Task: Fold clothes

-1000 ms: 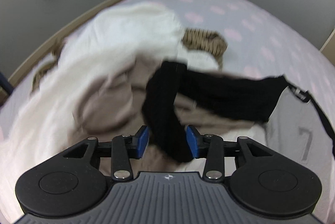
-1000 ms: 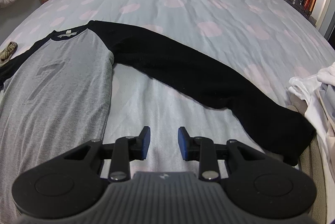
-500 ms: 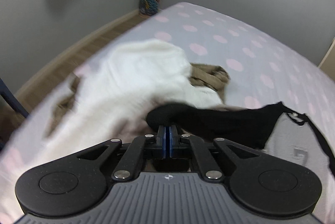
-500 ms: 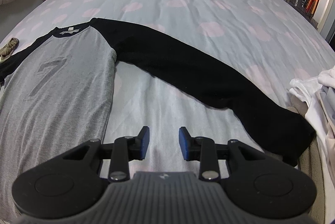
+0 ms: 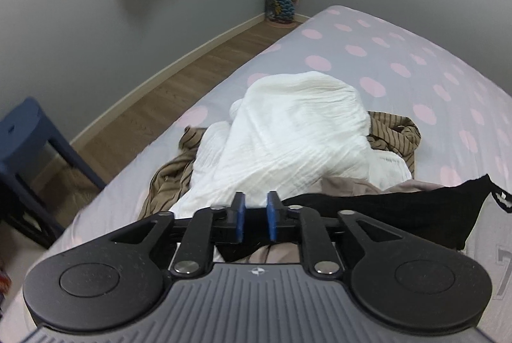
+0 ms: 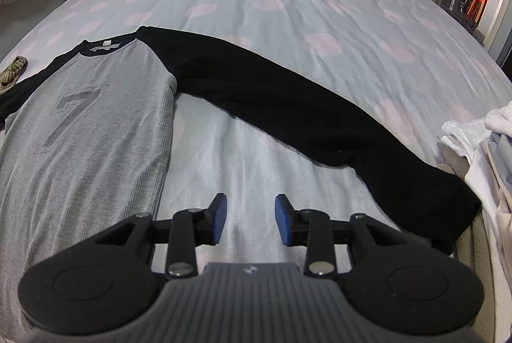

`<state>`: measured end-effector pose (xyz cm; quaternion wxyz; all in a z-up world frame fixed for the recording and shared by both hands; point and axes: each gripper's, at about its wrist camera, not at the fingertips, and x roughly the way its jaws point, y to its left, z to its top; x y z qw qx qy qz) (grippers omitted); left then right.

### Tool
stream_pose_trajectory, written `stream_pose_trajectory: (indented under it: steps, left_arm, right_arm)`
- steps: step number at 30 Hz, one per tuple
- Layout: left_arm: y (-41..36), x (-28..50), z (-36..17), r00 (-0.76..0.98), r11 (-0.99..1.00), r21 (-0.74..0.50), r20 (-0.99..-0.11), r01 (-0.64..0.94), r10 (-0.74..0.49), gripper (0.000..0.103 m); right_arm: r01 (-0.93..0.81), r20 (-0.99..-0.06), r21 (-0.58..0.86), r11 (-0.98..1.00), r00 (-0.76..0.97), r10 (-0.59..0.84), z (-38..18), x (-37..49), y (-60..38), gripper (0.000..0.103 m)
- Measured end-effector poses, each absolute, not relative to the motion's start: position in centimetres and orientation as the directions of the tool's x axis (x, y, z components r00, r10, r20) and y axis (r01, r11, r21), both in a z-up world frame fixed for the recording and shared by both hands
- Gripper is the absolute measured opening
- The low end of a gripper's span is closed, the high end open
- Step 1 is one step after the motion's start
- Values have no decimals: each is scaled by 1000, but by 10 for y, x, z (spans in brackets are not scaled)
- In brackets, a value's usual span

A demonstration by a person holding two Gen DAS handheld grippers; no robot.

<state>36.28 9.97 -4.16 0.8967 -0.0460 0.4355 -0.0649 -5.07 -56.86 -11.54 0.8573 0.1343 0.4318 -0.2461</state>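
A grey shirt point(image 6: 80, 134) with a "7" print and black sleeves lies flat on the dotted bedsheet point(image 6: 320, 6). Its right black sleeve point(image 6: 304, 106) stretches out diagonally toward the pile at the right. My right gripper point(image 6: 251, 219) hovers open over bare sheet between shirt body and sleeve, with nothing between its pads. In the left wrist view the other black sleeve point(image 5: 400, 208) drapes over the clothes pile and runs under my left gripper point(image 5: 255, 216). Its jaws are opening, a narrow gap shows, and no cloth is visibly pinched between the pads.
A heap of white cloth point(image 5: 288, 134), brown striped fabric point(image 5: 393, 134) and beige cloth point(image 5: 345, 183) sits near the bed's left edge. A blue stool point(image 5: 28, 134) stands on the wooden floor point(image 5: 192, 77). More white and beige clothes point(image 6: 473, 134) lie at the right.
The left gripper closed around the black sleeve, rose and pulled back, and its jaws now stand slightly apart again. The sleeve now lies lower, under the fingers. The right gripper stayed put, its gap barely wider.
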Motion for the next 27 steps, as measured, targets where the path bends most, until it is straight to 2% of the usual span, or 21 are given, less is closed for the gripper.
stream_pose_trajectory:
  steps: [5,9,12,14,15,16,18,19,27]
  left_arm:
    - [120,356,-68,581,978,-207,-796,8,-173,23]
    - [133,354,-89,555,944,-324,-796,-57,-240,25]
    - [135,356,-102,554,928,-361,-793,-92,-254,37]
    - [132,359,-108,560,924,-364,-793,-119,-241,38]
    - [133,359,-110,566,915,-382,-786,-128,-249,36]
    - [134,360,-111,576,903,-409,-774,-134,-265,23]
    - [136,360,-108,597,883,-451,-747,-129,-294,5]
    - [135,360,-103,605,884,-452,-739,-122,-295,0]
    - [134,364,-25,670,899,-438,-669,-7,-321,0]
  right_arm:
    - [533,-807,6,846,502,-311,-115,-51,-567,38]
    - [532,-810,-3,847,496,-314,-116,-50,-567,39]
    - [529,-812,-15,848,488,-319,-116,-48,-565,39]
    - [526,-814,-25,850,483,-322,-116,-47,-564,40]
    - [525,-815,-28,851,481,-324,-117,-47,-564,40]
    - [524,-816,-32,851,478,-325,-117,-47,-563,40]
    - [522,-818,-39,852,474,-327,-117,-46,-563,40]
    - [521,-819,-42,852,471,-328,-118,-45,-563,40]
    - [509,-823,-53,859,465,-327,-118,-44,-562,40]
